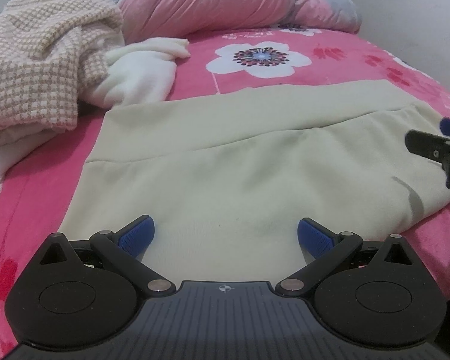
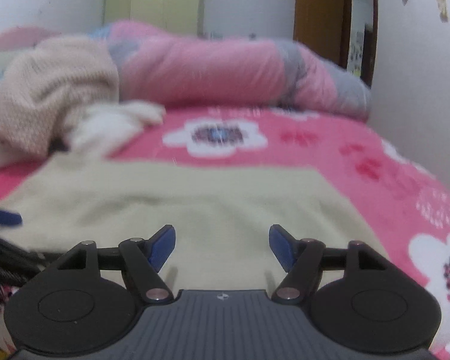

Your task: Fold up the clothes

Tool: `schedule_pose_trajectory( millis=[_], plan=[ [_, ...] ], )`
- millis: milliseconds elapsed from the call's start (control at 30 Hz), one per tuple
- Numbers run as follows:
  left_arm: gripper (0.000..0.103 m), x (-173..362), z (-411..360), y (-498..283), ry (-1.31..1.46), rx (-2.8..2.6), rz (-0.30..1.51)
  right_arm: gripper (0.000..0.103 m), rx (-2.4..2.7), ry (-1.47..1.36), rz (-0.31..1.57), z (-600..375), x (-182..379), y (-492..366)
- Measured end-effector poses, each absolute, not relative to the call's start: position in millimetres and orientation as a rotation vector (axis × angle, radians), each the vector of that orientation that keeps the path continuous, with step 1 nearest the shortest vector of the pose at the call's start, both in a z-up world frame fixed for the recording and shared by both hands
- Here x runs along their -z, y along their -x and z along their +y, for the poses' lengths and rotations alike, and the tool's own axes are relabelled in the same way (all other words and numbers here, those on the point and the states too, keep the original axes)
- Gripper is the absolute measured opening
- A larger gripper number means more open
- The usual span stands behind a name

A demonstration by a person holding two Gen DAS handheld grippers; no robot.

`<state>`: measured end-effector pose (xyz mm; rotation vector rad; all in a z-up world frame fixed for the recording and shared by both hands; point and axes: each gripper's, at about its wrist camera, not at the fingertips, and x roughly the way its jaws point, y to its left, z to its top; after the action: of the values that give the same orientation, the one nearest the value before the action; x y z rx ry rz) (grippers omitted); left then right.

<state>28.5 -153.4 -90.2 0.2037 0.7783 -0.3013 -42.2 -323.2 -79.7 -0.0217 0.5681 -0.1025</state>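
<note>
Left gripper (image 1: pixel 225 237) nearest, jaws spread wide, nothing pinched, over cream garment (image 1: pixel 240 162) lying flat on pink floral bedsheet (image 1: pixel 330 60). Checked knit (image 1: pixel 39 60) heaped far left. Right gripper (image 2: pixel 222 247) further right, jaws apart, empty, above same garment.

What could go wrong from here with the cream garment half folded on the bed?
1. Both the left claw and right claw are open with nothing gripped, so the folded flap of the cream garment could slip or shift.
2. The checked knit pile and white cloth lie close to the garment's far left corner; a further fold might snag them.
3. The right wrist view is blurred, so aiming a grasp from it may be unreliable.
</note>
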Motion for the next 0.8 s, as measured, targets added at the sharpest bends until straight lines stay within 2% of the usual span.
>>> schedule_pose_trajectory(
  millis=[100,200,800],
  plan=[
    [0.103,90,-154,-28,-0.202,0.290,0.782,0.077,0.085,0.037,0.622,-320,99,31],
    [0.103,89,-155,-27,-0.207,0.282,0.784,0.078,0.091,0.038,0.547,-319,118,36],
    [0.103,88,-162,-25,-0.220,0.222,0.782,0.078,0.098,0.021,0.518,-315,120,41]
  ],
)
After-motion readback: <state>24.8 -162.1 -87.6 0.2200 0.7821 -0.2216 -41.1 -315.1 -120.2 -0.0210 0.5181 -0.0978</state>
